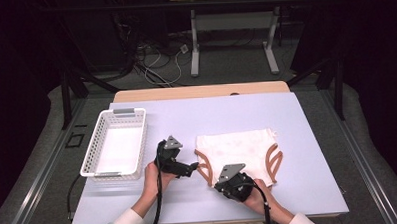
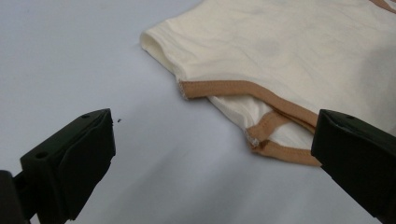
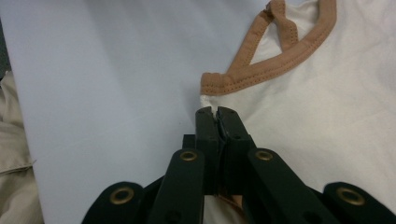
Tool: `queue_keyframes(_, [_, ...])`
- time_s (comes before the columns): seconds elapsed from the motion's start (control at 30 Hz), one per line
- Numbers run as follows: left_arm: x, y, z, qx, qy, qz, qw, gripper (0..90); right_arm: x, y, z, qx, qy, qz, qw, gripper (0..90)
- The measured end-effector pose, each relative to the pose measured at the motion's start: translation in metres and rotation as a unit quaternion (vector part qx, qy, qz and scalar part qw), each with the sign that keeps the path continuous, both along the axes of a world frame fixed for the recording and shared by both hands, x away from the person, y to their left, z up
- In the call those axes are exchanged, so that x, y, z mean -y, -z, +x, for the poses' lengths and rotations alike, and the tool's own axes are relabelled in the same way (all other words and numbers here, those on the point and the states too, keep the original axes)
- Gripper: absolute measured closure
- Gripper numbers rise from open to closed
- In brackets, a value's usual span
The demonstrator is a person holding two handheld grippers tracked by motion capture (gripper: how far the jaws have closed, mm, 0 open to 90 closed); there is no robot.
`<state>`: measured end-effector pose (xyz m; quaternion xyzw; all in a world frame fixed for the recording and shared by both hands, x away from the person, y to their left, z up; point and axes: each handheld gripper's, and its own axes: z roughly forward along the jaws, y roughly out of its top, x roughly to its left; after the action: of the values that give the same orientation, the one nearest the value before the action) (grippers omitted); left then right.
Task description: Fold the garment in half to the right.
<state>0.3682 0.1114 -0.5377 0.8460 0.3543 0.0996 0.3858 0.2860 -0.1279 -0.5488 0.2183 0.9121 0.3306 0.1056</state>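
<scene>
A cream garment (image 1: 238,148) with tan trim lies flat on the pale blue table (image 1: 186,112), right of centre. My left gripper (image 1: 192,167) hovers just left of its tan-edged left opening, jaws wide open with nothing between them. In the left gripper view the open left gripper (image 2: 215,123) faces the garment (image 2: 280,42), and the trimmed edge runs toward its right jaw. My right gripper (image 1: 216,185) is at the garment's near left corner. In the right gripper view the right gripper (image 3: 217,112) is shut on the cream garment (image 3: 327,116) just below the tan trim.
A white perforated basket (image 1: 137,139) stands at the table's left side, nothing visible inside it. A wooden table edge (image 1: 201,91) runs along the back. Cables trail from both grippers toward the near edge.
</scene>
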Motion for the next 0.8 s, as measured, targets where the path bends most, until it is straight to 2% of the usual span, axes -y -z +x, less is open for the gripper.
queue_keyframes(0.27, [0.009, -0.006, 0.019, -0.008, -0.002, -0.009, 0.9999, 0.0, 0.003, -0.004, 0.000, 0.001, 0.002, 0.012, 0.9999, 88.0])
queue_keyframes(0.33, [0.012, -0.005, 0.029, -0.014, -0.003, -0.013, 0.9998, 0.0, 0.003, -0.005, 0.000, 0.002, 0.002, 0.015, 0.9999, 88.0])
queue_keyframes(0.5, [0.017, -0.005, 0.038, -0.015, -0.004, -0.019, 0.9997, 0.0, 0.005, -0.005, 0.001, 0.004, 0.000, 0.012, 0.9999, 87.9])
queue_keyframes(0.73, [0.018, -0.011, 0.047, -0.005, -0.007, -0.016, 0.9998, 0.0, 0.005, -0.005, 0.001, 0.003, 0.000, 0.011, 0.9999, 87.9])
queue_keyframes(0.8, [0.018, -0.012, 0.052, -0.007, -0.009, -0.025, 0.9996, 0.0, 0.005, -0.006, 0.000, 0.006, 0.003, 0.014, 0.9999, 87.9])
